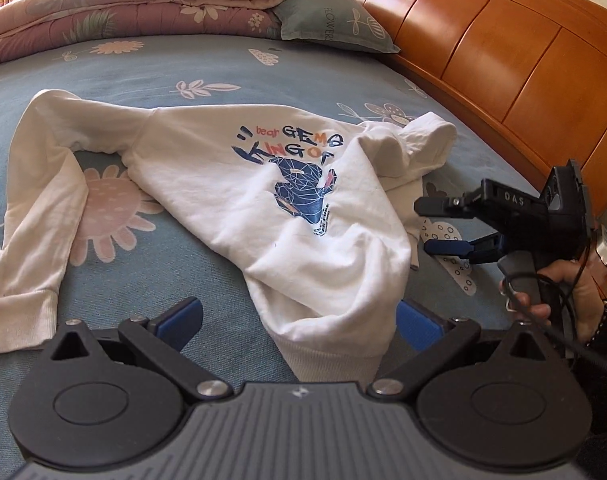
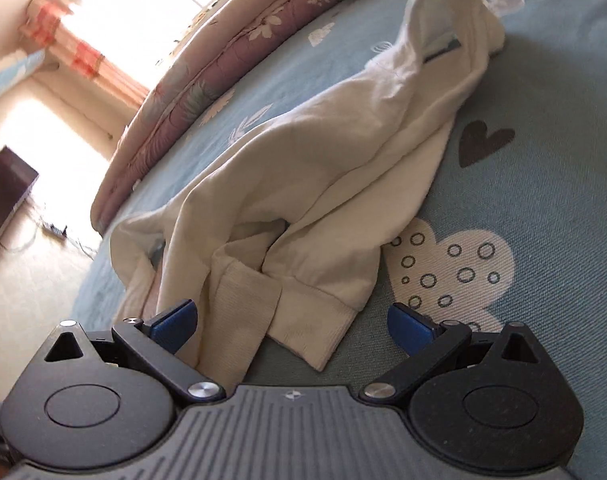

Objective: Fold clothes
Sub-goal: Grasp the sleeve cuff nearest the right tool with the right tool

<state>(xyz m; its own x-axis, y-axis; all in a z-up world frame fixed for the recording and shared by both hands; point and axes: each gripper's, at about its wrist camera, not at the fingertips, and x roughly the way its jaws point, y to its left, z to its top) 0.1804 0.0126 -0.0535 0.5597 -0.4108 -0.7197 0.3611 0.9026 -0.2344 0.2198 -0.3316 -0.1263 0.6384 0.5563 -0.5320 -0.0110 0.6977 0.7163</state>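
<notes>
Holding both grippers low over the bed (image 1: pixel 223 64), we log one white sweatshirt (image 1: pixel 263 184) lying crumpled, print side up, on the blue flowered sheet.

Left gripper (image 1: pixel 299 322): fingers spread wide, gripping nothing. The ribbed hem of the sweatshirt bunches between the two blue pads (image 1: pixel 417 326) and runs on ahead of them; we cannot tell whether cloth touches a pad. One long sleeve lies out beyond the left finger.

Right gripper (image 2: pixel 291 320): fingers also wide, empty. A ribbed cuff (image 2: pixel 307 320) lies between them, nearer the left finger, and the rest of the garment stretches away ahead. In the left wrist view the right gripper sits just beside the sweatshirt's right edge, held by one hand (image 1: pixel 563 296).

Count: one sweatshirt, two grippers, one folded quilt (image 1: pixel 143 4), one pillow (image 1: pixel 335 20), one wooden headboard (image 1: pixel 503 52).
</notes>
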